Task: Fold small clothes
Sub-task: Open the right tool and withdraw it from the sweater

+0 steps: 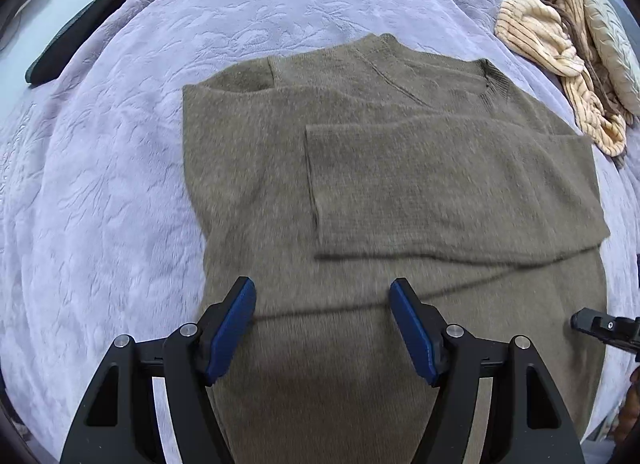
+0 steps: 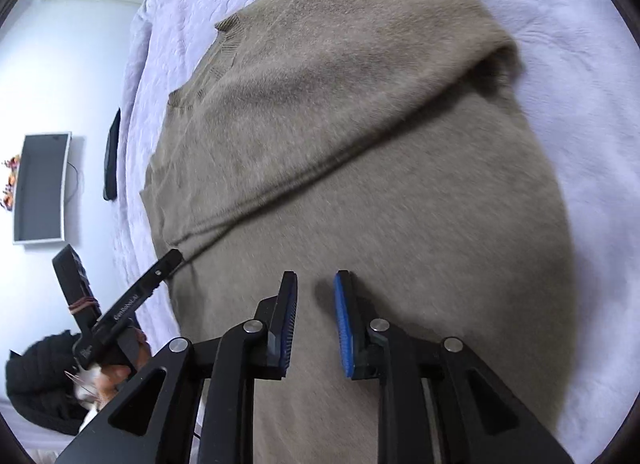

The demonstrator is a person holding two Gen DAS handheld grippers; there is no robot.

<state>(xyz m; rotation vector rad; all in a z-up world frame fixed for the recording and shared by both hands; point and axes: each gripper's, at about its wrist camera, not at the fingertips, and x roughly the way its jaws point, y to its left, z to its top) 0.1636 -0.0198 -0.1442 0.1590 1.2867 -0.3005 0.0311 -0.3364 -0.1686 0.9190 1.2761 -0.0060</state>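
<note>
Bare bedspread (image 1: 100, 184) left of sweater (image 1: 400, 184); striped clothes pile (image 1: 560, 44) crowds far right corner

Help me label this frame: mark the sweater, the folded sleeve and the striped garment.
sweater (image 1: 248, 168), left wrist view, on its body
folded sleeve (image 1: 440, 184), left wrist view, mid-sleeve
striped garment (image 1: 536, 36), left wrist view, on its bunched ribbed fabric

Bed: I see a lavender embossed bedspread (image 1: 120, 184) covering it | wall: plain white (image 2: 80, 64), with a white-framed dark monitor (image 2: 40, 188) against it | light: even, soft, cool.
</note>
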